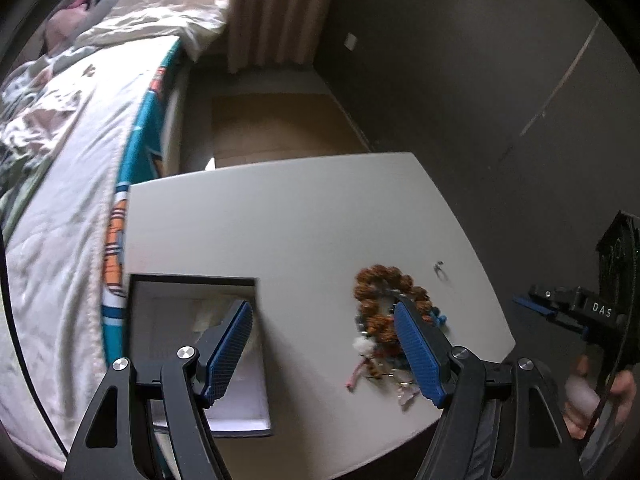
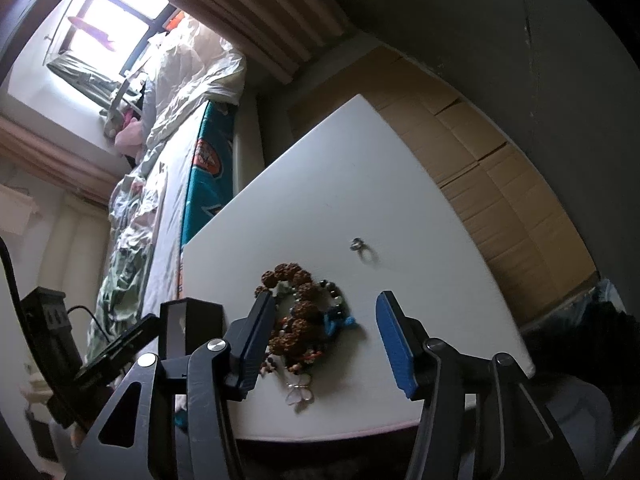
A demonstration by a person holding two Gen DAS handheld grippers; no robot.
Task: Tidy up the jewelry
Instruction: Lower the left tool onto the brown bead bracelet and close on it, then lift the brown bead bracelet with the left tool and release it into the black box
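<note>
Home bedroom: bed, curtains

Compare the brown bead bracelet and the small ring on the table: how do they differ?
The brown bead bracelet is far bigger than the small ring. The bracelet is a loop of knobbly brown beads; the ring is thin, shiny metal. The bracelet lies tangled with other jewelry; the ring sits alone, farther from both grippers. Both rest on the white table, outside the open box.
</note>
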